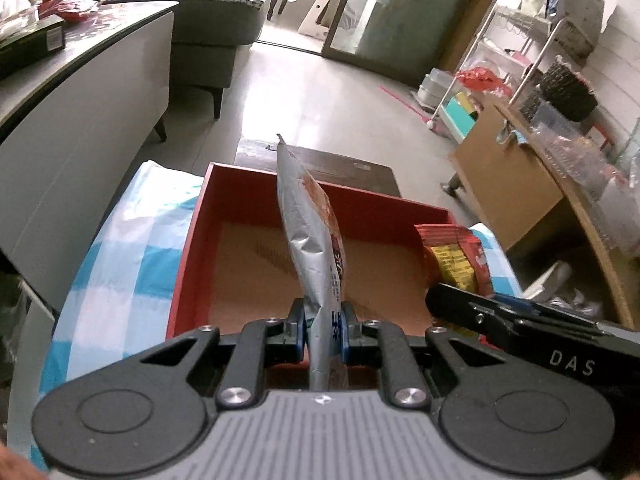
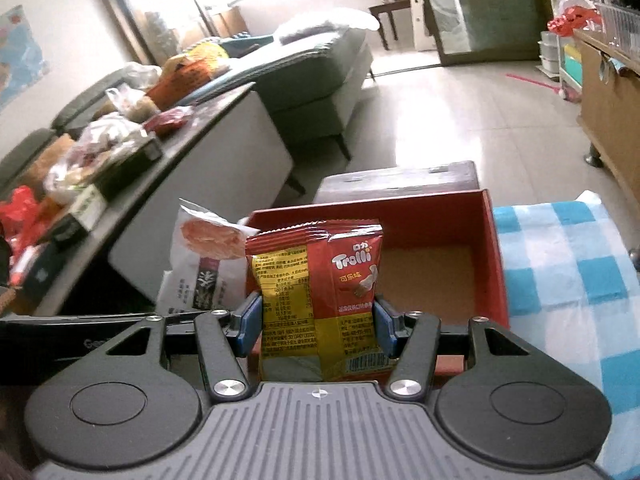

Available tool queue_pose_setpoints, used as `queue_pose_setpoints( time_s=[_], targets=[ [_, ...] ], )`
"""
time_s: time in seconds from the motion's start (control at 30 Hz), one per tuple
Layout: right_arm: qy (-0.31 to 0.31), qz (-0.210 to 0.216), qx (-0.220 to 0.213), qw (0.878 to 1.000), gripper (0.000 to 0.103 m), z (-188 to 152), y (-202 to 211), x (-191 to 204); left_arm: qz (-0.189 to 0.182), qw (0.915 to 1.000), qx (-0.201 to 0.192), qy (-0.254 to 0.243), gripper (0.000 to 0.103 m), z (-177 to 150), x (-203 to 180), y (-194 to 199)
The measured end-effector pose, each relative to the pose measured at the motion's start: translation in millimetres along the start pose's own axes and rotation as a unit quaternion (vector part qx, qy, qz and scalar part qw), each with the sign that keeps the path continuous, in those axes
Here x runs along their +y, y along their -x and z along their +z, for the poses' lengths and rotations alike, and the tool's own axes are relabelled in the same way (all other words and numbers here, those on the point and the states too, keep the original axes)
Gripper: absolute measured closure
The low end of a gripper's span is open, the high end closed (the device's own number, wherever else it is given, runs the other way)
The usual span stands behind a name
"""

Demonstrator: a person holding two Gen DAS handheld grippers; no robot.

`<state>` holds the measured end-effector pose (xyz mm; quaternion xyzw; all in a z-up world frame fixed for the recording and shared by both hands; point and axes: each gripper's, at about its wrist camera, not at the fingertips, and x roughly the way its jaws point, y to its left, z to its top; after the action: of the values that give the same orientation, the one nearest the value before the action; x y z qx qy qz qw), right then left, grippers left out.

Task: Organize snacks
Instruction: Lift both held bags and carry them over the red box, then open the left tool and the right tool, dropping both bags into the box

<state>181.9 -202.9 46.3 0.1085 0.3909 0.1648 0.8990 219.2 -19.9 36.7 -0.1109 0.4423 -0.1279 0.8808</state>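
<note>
The silver snack pouch (image 1: 308,240) is standing on edge, its lower end pinched between the pads of the left gripper (image 1: 322,330), whose jaws are pressing nearly together on the thin foil. It is hanging over the near part of the red box (image 1: 192,248), above the bare brown floor of the box. Just to the right, the red Trolli packet (image 2: 320,280) is sitting upright between the pads of the right gripper (image 2: 318,322), whose jaws are standing about half open and clamping the packet's two sides; it too is hovering over the box's near edge. The box is resting on a blue-checked cloth (image 2: 560,280), with a dark low stool (image 2: 400,184) beyond it and a cluttered table (image 1: 80,80) to the left.

The step in hand looks like carrying both snacks to the box for stowing. The next move probably calls for lowering each packet closer to the floor of the box, keeping them apart so neither tips onto the other, then loosening the jaws to let them settle.
</note>
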Motion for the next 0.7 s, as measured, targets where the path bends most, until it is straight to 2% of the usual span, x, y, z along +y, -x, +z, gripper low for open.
queue_pose_setpoints(
  time_s=[0.2,0.43,0.53,0.63,0.7],
  targets=[
    [0.001,-0.024,0.019,1.000,0.040,6,-34,-15,0.011,0.9998,0.004,-0.013,0.091,9,-1,-23],
    [0.015,-0.041,0.038,0.998,0.040,4,-59,-16,0.041,0.9985,0.019,-0.030,0.091,9,1,-44],
    [0.016,-0.050,0.048,0.997,0.039,3,-64,-16,0.056,0.9975,0.012,-0.042,0.086,7,-2,-45],
    [0.022,-0.063,0.051,0.996,0.037,2,-65,-16,0.070,0.9964,0.009,-0.048,0.074,6,-2,-45],
    [0.018,-0.063,0.045,0.997,0.037,3,-63,-18,0.070,0.9965,0.011,-0.045,0.071,5,-1,-45]
  ],
)
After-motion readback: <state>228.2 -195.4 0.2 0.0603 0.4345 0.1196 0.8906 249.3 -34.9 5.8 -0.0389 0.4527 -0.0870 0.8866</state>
